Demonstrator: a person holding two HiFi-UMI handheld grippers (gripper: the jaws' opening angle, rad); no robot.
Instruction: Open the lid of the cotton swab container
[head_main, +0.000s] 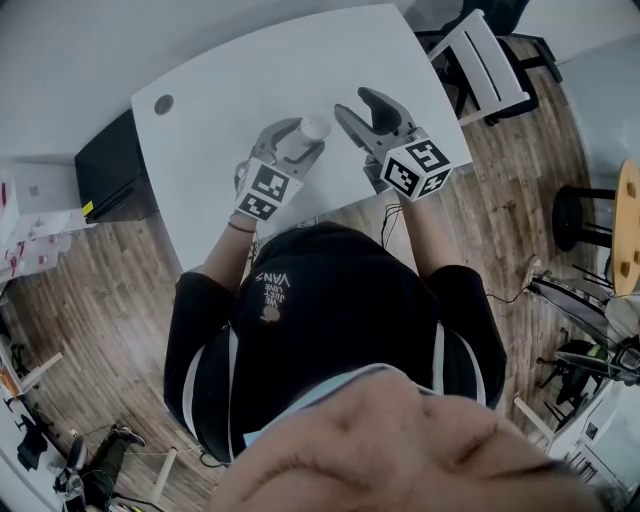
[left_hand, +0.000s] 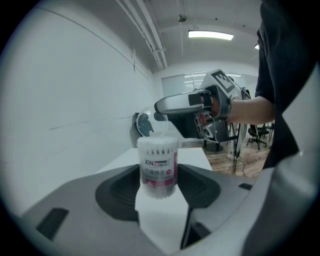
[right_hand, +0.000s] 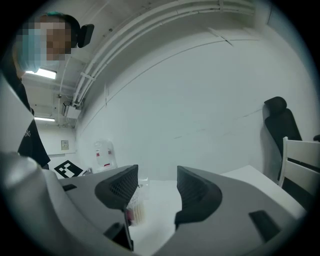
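White worktop (head_main: 220, 110): cotton swab container (left_hand: 158, 167) upright; my left gripper (left_hand: 159, 186) fingers (left_hand: 120, 187) pressed on its sides, steadying it. My right gripper (right_hand: 157, 187) fingers (right_hand: 120, 187) apart, empty, free for opening.

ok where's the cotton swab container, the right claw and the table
cotton swab container (left_hand: 158, 167): left gripper view, on its printed label
right claw (right_hand: 156, 177): right gripper view, midway between its open fingertips
table (head_main: 215, 120): head view, on the bare white top left of the container
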